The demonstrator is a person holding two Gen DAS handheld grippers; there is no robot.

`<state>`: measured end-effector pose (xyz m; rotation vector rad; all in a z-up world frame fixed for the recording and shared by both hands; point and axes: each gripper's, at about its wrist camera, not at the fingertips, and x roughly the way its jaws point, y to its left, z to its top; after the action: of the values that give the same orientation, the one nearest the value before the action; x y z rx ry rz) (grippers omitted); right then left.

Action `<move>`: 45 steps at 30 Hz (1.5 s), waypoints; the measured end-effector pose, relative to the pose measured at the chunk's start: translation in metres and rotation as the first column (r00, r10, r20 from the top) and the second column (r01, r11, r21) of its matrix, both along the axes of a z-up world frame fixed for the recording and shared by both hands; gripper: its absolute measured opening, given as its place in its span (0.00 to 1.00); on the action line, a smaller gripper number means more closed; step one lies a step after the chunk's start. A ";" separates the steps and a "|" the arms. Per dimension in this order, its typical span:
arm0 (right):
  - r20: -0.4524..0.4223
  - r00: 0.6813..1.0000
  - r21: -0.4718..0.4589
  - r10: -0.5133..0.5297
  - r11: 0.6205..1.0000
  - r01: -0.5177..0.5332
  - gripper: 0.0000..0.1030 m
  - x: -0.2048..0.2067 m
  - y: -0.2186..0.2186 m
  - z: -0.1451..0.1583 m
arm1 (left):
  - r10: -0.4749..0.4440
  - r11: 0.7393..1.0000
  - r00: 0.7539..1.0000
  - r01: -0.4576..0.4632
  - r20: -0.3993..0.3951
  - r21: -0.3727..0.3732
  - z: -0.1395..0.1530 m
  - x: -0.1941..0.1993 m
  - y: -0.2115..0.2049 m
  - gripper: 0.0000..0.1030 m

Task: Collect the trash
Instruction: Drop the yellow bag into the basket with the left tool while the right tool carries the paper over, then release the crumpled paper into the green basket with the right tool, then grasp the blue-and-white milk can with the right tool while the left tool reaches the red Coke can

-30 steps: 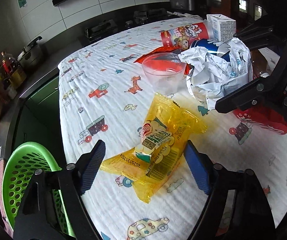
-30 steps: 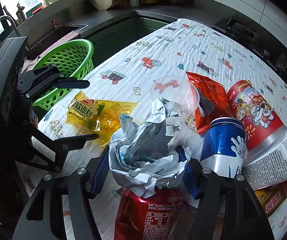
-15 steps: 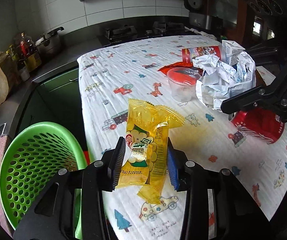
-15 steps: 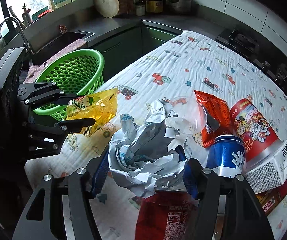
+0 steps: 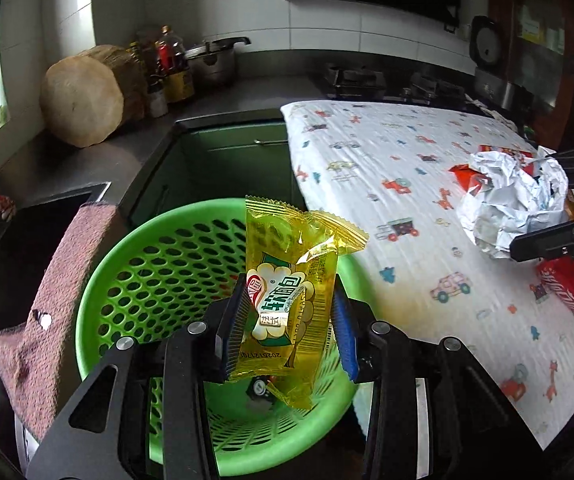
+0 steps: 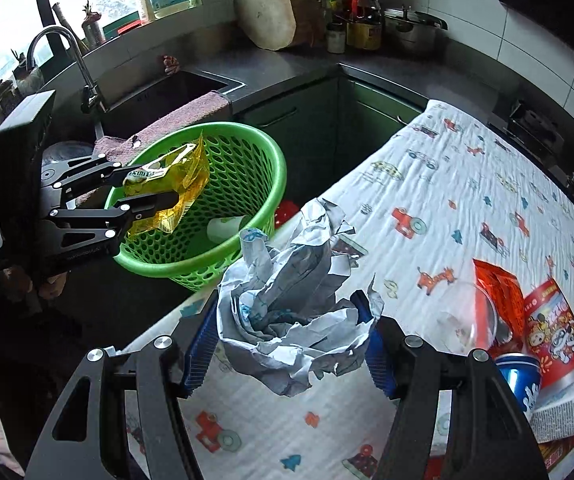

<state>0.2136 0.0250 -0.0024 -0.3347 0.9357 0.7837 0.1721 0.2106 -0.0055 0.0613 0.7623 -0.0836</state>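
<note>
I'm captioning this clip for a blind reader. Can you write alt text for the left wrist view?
The left gripper holds a yellow wrapper over a green basket beside the table. At right, the right gripper holds crumpled paper above the table.

The yellow wrapper (image 5: 287,304), sitting between the left fingers (image 5: 235,320) over the green basket (image 5: 127,256), is showing big green Chinese characters reading 软面包, with small English beneath that looks like "Soft" something. Along its lower edge a printed run of digits is starting 2025, the rest too curled to read. Over at the far right of the bench, the crushed red can (image 5: 567,286) is flashing white script, unreadable here. The red cartoon cup (image 6: 555,328) is carrying Chinese lettering too small to make out.
</note>
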 end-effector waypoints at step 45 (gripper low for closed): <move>0.003 0.999 0.128 0.051 0.990 -0.052 0.86 -0.022 0.091 -0.007 | 0.223 0.971 0.975 -0.224 -0.021 -0.081 -0.022 -0.070 0.076 0.93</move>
<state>0.1916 0.1164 -0.0091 -0.2478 0.8750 0.8866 0.1022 0.2870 -0.0273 -0.1047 0.7717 0.0991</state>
